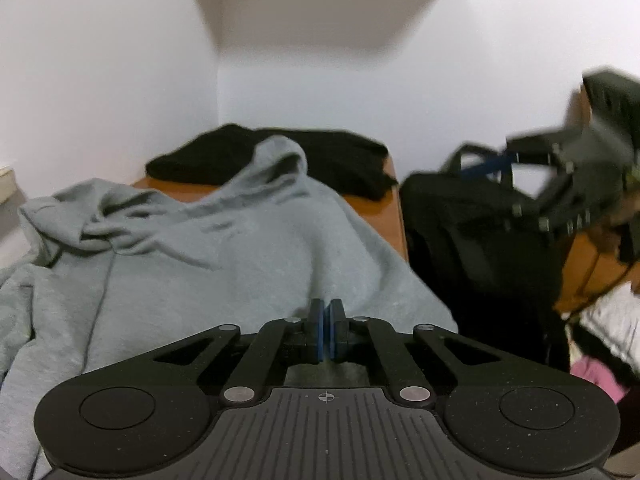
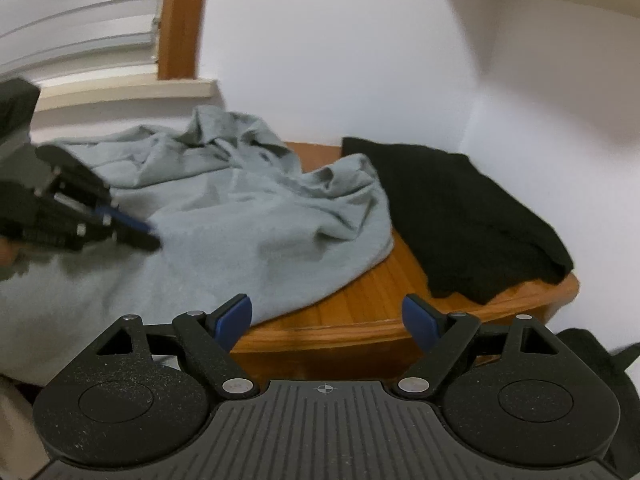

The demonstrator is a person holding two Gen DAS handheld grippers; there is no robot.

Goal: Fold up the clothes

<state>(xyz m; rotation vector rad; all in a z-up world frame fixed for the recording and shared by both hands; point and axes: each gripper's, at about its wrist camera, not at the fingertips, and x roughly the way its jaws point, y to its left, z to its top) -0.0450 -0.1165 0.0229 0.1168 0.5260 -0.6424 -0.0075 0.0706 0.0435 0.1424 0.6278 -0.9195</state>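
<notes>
Left hand-held gripper [image 1: 327, 312] closed over grey hoodie [image 1: 200, 240], fabric pinch unclear; right hand-held gripper [image 2: 327, 316] wide open, empty, above table [image 2: 360, 312] edge; black garment [image 2: 460, 216] beside hoodie.

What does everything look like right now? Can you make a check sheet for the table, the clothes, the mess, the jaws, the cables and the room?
Surface: wooden table, mostly covered, bare strip at the near edge.
Job's things: grey hoodie spread out and rumpled, not folded; black garment lying flat beside it, toward the far corner.
Clutter: black bag beside the table; pink cloth lower down.
Grippers: left gripper jaws shut, at the hoodie, cloth pinch not clear; right gripper jaws open, empty, above the table edge.
Cables: a dark cord near the bag.
Surroundings: white walls, window blinds with a wooden frame.
</notes>
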